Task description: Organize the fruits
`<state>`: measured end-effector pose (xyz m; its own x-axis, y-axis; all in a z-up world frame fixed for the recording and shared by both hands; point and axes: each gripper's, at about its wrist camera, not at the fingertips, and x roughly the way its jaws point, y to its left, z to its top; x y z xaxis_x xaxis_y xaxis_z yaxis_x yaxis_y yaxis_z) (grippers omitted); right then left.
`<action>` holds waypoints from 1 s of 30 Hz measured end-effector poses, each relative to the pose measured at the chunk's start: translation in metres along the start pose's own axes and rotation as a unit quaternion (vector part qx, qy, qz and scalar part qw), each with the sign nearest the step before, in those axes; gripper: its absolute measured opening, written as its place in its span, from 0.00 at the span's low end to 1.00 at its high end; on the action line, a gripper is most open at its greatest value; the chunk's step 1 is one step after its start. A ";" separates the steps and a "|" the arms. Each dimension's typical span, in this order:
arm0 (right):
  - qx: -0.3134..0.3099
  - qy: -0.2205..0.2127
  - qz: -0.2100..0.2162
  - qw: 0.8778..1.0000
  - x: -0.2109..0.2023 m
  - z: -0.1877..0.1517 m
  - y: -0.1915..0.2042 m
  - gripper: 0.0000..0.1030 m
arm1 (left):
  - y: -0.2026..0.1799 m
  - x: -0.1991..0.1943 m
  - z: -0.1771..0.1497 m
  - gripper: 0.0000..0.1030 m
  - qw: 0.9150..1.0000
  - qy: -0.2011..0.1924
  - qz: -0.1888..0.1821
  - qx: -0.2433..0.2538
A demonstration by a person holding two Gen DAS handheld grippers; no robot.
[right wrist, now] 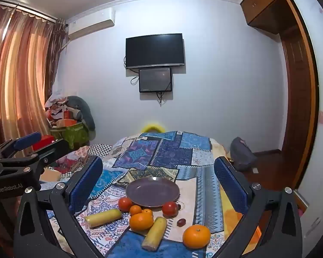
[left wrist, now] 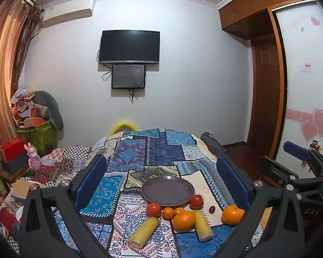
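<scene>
On the patchwork bedspread (left wrist: 137, 152) lies a purple plate (left wrist: 167, 191), bare of fruit, and everything else is told from it. Behind the plate the bed runs to a white wall with a dark television (left wrist: 129, 46) and a smaller screen (left wrist: 128, 76) under it; far to its left stands a heap of boxes and bags (left wrist: 35, 120) by the curtain (right wrist: 17, 71), and to its right a wooden door (left wrist: 267, 90). Nothing stands between the grippers and the fruit.

The left gripper (left wrist: 164, 178) hangs above the near side of the plate, its blue pads spread wide, grasping nothing. The right gripper (right wrist: 158, 181) does likewise, released and touching nothing.

Along the near rim of the plate lie two tomatoes (right wrist: 125, 203), one at each end, and two small tangerines (right wrist: 135, 210) between them. Nearer than these lie two large oranges (right wrist: 141, 221), two yellow corn pieces (right wrist: 154, 233) and one dark grape (right wrist: 181, 222).
</scene>
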<state>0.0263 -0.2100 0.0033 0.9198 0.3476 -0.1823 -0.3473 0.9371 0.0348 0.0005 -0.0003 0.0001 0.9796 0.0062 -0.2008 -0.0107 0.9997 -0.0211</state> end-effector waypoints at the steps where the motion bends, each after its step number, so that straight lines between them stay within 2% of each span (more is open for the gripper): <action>1: -0.001 0.000 0.000 1.000 0.000 0.000 0.000 1.00 | 0.000 0.000 0.000 1.00 1.000 -0.002 -0.002 -0.001; 6: -0.003 -0.001 -0.001 1.000 0.000 0.000 0.000 1.00 | -0.002 0.003 -0.001 1.00 1.000 -0.004 0.001 0.002; 12: -0.008 -0.001 -0.002 1.000 -0.005 0.004 0.008 1.00 | 0.004 0.000 -0.003 1.00 1.000 -0.006 -0.017 -0.016; 30: -0.002 -0.002 -0.003 1.000 -0.004 0.004 0.006 1.00 | -0.003 -0.003 0.001 1.00 1.000 -0.009 -0.009 -0.002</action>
<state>0.0208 -0.2053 0.0082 0.9227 0.3417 -0.1784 -0.3422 0.9392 0.0290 -0.0024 -0.0035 0.0014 0.9831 -0.0105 -0.1825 0.0053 0.9996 -0.0288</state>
